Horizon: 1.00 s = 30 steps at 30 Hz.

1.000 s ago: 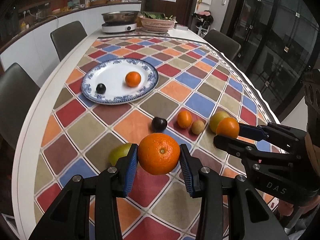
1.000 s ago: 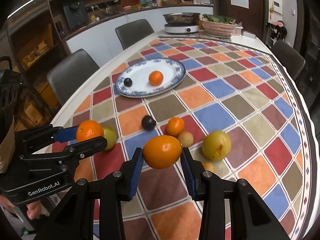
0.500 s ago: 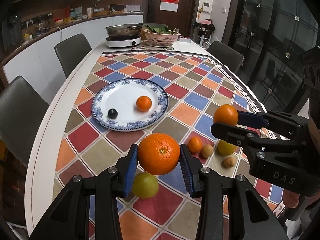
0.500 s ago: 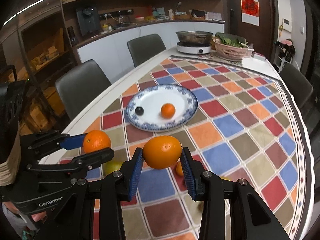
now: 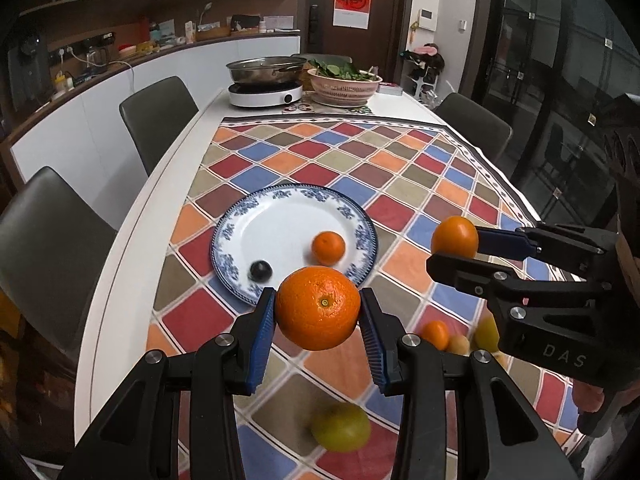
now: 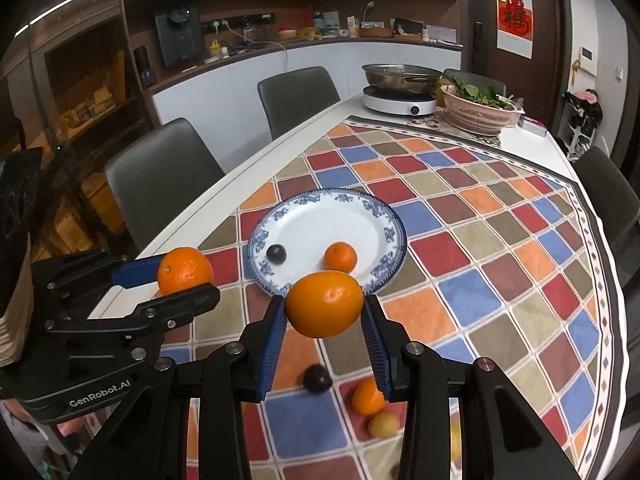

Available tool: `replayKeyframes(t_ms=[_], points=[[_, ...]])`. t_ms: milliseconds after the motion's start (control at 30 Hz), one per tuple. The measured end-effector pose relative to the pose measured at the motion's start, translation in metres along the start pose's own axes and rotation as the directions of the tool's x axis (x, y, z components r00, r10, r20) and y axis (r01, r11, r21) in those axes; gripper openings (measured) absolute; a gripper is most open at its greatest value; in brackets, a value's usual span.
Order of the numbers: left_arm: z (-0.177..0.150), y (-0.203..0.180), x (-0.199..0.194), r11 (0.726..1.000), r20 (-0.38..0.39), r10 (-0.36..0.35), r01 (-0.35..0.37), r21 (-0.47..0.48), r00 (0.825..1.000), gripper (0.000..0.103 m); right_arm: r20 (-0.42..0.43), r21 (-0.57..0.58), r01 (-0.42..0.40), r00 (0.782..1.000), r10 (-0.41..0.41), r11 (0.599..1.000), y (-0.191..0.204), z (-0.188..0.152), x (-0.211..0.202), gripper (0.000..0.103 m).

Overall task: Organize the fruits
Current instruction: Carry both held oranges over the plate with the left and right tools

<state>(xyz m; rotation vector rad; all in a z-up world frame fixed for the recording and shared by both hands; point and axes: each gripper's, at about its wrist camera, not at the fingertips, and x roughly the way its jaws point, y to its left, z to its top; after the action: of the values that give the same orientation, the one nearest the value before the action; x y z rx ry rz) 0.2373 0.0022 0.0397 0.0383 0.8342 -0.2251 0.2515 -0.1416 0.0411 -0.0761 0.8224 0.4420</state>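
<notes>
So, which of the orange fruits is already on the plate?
The small orange lying on the plate beside the dark plum. Two bigger oranges are held in the air by the grippers, and another small one lies on the cloth.

White table [image 5: 132, 236], checkered cloth [image 5: 404, 184], blue-rimmed plate [image 5: 362, 236], induction cooker [image 5: 264, 94], basket of greens [image 5: 344, 88], loose fruit [image 5: 341, 427]

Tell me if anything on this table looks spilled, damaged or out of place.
Nothing spilled or damaged. Loose fruit still lies off the blue-rimmed white plate: a green round fruit, a dark plum and a small orange sit on the checked tablecloth. Each gripper holds an orange.
</notes>
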Motion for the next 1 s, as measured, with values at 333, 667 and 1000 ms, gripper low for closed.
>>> replayKeyframes(t_ms=[333,667,1000], points=[[0.034,0.025,0.041,0.999,-0.035,-0.028,0.029,0.027,0.999,0.041,-0.033,-0.033,0.020,0.999,-0.021,0.999,-0.009,0.041,0.047,0.039],[0.064,0.052,0.100,0.999,-0.090,-0.044,0.046,0.021,0.995,0.041,-0.076,-0.035,0.008,0.997,-0.011,0.999,-0.025,0.070,0.106,0.039],[0.074,0.076,0.154,0.999,-0.175,-0.036,0.032,-0.025,0.984,0.041,-0.158,0.010,-0.012,0.987,0.013,1.000,-0.040,0.083,0.170,0.040]])
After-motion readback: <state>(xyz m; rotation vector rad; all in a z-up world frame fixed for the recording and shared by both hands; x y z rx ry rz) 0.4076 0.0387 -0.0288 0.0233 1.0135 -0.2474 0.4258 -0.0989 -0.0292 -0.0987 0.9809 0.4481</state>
